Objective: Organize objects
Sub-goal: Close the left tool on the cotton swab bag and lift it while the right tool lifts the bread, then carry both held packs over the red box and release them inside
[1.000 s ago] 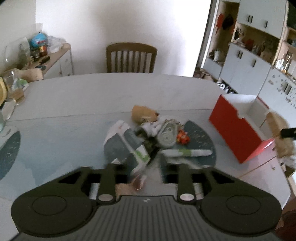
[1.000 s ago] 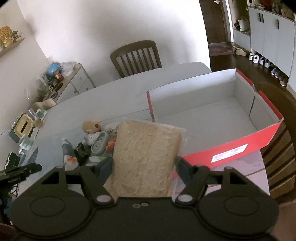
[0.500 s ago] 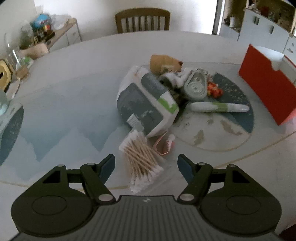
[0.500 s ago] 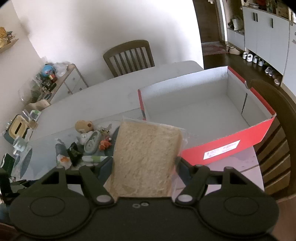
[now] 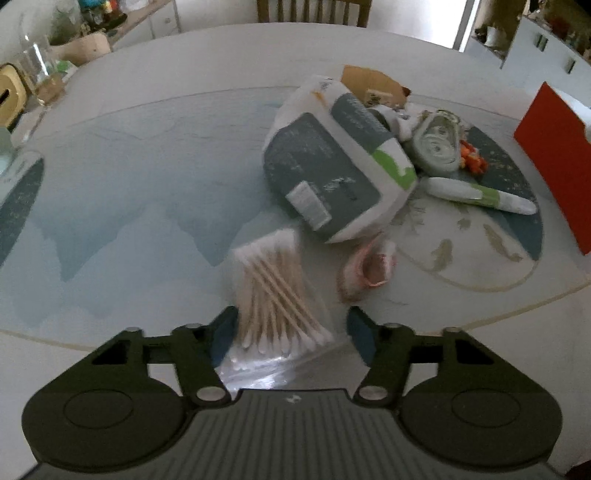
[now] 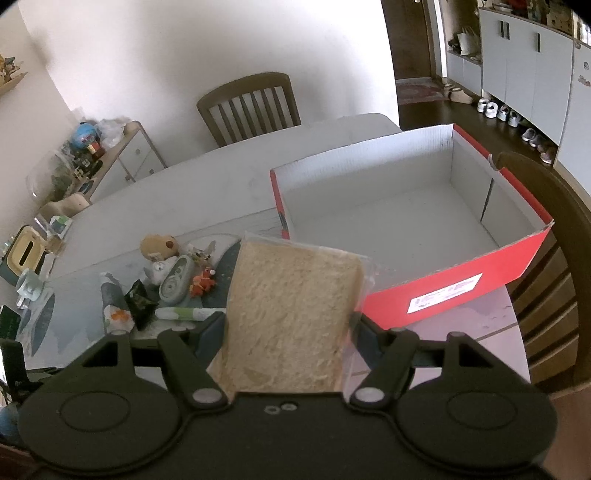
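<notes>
Closing around the cotton swabs [image 5: 277, 295], the left gripper [image 5: 290, 328] has the clear packet between its jaws, pads not yet pressing; the sticks' long axis runs away from it, slightly leftward. Beyond lie the grey pouch [image 5: 332, 173] and the toothpaste tube [image 5: 480, 194]. The right gripper [image 6: 288, 328] grips the bagged sponge [image 6: 291, 317], the red box [image 6: 443, 295] just ahead-right.

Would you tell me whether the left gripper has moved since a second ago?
Yes. The left gripper has dropped toward the table, jaws closing around the bag of cotton swabs; the chair has slid to the frame's top.
</notes>
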Available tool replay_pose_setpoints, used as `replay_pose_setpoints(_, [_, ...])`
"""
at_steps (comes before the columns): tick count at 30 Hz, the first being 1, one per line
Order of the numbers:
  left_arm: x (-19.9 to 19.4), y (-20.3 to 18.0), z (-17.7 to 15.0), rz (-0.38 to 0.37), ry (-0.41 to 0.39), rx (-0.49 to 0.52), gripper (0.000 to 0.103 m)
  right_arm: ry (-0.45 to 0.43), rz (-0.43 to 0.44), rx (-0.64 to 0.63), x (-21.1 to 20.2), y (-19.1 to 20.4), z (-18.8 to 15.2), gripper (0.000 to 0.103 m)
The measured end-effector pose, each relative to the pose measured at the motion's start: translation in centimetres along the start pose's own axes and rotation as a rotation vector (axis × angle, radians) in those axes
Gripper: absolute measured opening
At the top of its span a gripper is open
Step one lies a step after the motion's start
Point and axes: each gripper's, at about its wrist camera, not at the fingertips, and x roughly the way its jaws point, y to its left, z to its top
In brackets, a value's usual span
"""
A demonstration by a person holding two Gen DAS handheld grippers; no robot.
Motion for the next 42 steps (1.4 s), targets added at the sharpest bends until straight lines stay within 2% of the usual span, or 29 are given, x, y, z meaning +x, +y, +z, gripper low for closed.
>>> replay_pose_setpoints(3, [-0.2,0.4,0.0,0.010,-0.006,-0.009,0.042,0.002,-0.002,0.001,0.2,0.0,0.2,0.072])
replay_pose_setpoints(6, [-0.5,0.7,-0.2,0.020,-0.016,-0.015,0.038,0.002,-0.005,0.002,0.3,-0.1,0.3,0.072])
replay_pose_setpoints(15, [-3.1,1.3,-0.3,0.020,-0.050,-0.070,0.036,-0.005,-0.004,-0.007,0.4,-0.9,1.4,0.072])
replay_pose_setpoints(21, [-6.6,-0.3,1.0,-0.017,-0.124,-0.059,0.036,-0.012,0.008,-0.020,0.5,-1.9,2.4,0.072])
replay_pose_setpoints(24, [-7.8,-1.9,2.4,-0.043,-0.162,-0.039,0.036,-0.016,0.013,-0.032,0.6,-2.3,3.0,0.072])
replay_pose_setpoints(31, [-9.6,-8.1,6.5,-0.119,-0.253,0.088,0.036,-0.039,0.002,-0.048,1.0,-4.4,4.4,0.072])
replay_pose_setpoints(42, [-8.6,-20.0,12.5,-0.248,-0.263,0.306,0.036,-0.052,-0.054,-0.054,1.8,-9.1,6.3,0.072])
